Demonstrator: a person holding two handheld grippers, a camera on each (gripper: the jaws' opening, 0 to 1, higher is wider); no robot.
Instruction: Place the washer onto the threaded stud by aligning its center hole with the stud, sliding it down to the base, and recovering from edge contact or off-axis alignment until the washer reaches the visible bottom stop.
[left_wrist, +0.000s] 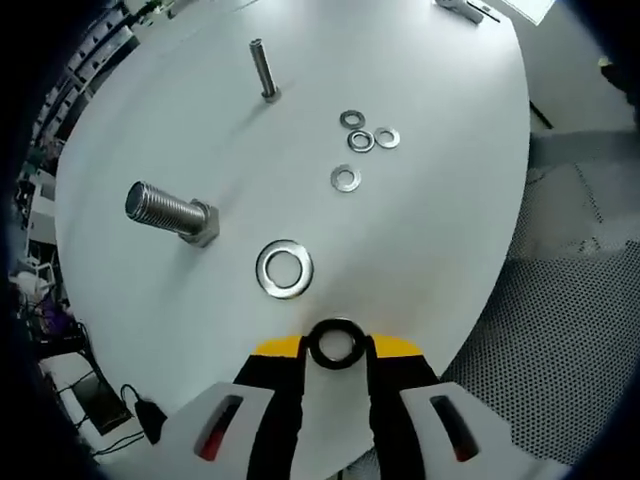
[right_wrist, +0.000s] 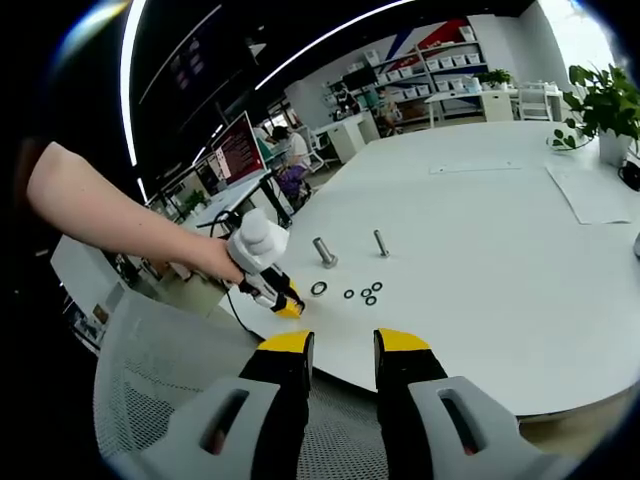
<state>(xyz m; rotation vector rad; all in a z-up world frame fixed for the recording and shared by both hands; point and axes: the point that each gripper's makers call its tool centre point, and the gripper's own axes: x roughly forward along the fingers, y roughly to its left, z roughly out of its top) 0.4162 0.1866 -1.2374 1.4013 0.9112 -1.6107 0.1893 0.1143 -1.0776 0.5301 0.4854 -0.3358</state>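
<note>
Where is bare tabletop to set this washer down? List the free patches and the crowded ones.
Free: the wide stretch right of the four small washers, toward the table edge, and between the large bolt and thin stud. Crowded: around the large washer, ahead of the left gripper.

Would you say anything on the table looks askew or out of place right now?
Nothing stands out. The large bolt and the thin stud both stand on the table, loose washers lie flat, and the left gripper holds a dark washer.

Left gripper (left_wrist: 338, 345) clamped on a washer (left_wrist: 336, 343) — right gripper (right_wrist: 344, 345) open, jaws apart.
</note>
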